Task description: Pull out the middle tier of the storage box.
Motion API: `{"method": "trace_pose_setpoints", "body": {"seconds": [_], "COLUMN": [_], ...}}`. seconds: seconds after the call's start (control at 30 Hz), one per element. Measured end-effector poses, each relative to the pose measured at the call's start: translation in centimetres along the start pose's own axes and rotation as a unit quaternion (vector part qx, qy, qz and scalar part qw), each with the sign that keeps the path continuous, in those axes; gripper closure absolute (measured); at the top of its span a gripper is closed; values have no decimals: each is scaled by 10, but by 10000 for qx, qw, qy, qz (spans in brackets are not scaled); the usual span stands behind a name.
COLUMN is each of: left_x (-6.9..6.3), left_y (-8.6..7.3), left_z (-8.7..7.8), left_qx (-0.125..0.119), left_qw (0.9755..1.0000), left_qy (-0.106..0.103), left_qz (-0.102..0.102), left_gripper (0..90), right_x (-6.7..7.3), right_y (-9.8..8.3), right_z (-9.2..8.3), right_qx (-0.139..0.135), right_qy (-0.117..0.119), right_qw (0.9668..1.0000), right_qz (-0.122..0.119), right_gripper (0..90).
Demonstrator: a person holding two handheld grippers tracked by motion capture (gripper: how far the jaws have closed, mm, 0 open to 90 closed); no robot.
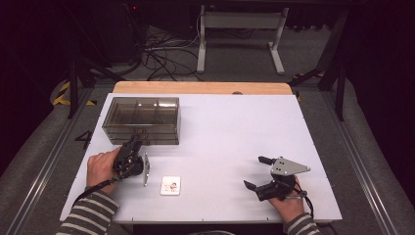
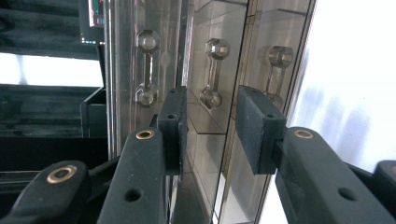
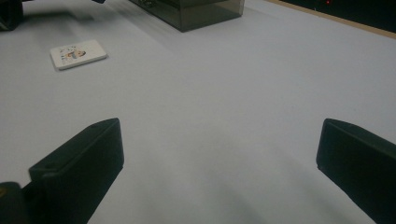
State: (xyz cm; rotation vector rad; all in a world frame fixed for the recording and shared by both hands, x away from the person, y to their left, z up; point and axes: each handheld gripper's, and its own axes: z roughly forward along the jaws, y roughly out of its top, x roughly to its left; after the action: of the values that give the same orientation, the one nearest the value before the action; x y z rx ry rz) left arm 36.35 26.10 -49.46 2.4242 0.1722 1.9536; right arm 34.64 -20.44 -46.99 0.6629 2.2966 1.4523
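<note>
Left claw (image 1: 133,145): my jaws stand part open at the front of the smoky clear plastic drawer box (image 1: 142,120), straddling its middle knobbed drawer handle (image 2: 214,72) without pressing on it.
Drawer box: sits on the white worktop (image 1: 225,132) at about ten o'clock from the centre, drawers shut as far as I can tell.
Small white picture card (image 1: 170,185): lies flat at about seven o'clock, just right of my left hand (image 1: 102,166).
Right claw (image 1: 257,172): my jaws stand wide apart, nothing between them, hovering low at about four o'clock, well apart from the card.
</note>
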Motion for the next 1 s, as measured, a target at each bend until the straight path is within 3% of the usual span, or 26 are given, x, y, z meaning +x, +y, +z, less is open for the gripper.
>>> {"method": "trace_pose_setpoints", "body": {"seconds": [0.1,0.53,1.0], "left_x": [1,0,0], "left_y": [1,2,3], "left_z": [2,5,4], "left_qx": [18,87,122], "left_qw": [9999,9997,9995], "left_qy": [16,55,59], "left_qz": [119,234,285], "left_gripper": [665,792,801], "right_x": [0,0,1], "right_y": [0,0,0], "right_z": [0,0,0], "right_qx": [-3,3,13], "right_qy": [7,15,18], "right_qw": [10000,10000,10000], "right_qz": [-5,-27,-33], "right_gripper": [15,15,14]}}
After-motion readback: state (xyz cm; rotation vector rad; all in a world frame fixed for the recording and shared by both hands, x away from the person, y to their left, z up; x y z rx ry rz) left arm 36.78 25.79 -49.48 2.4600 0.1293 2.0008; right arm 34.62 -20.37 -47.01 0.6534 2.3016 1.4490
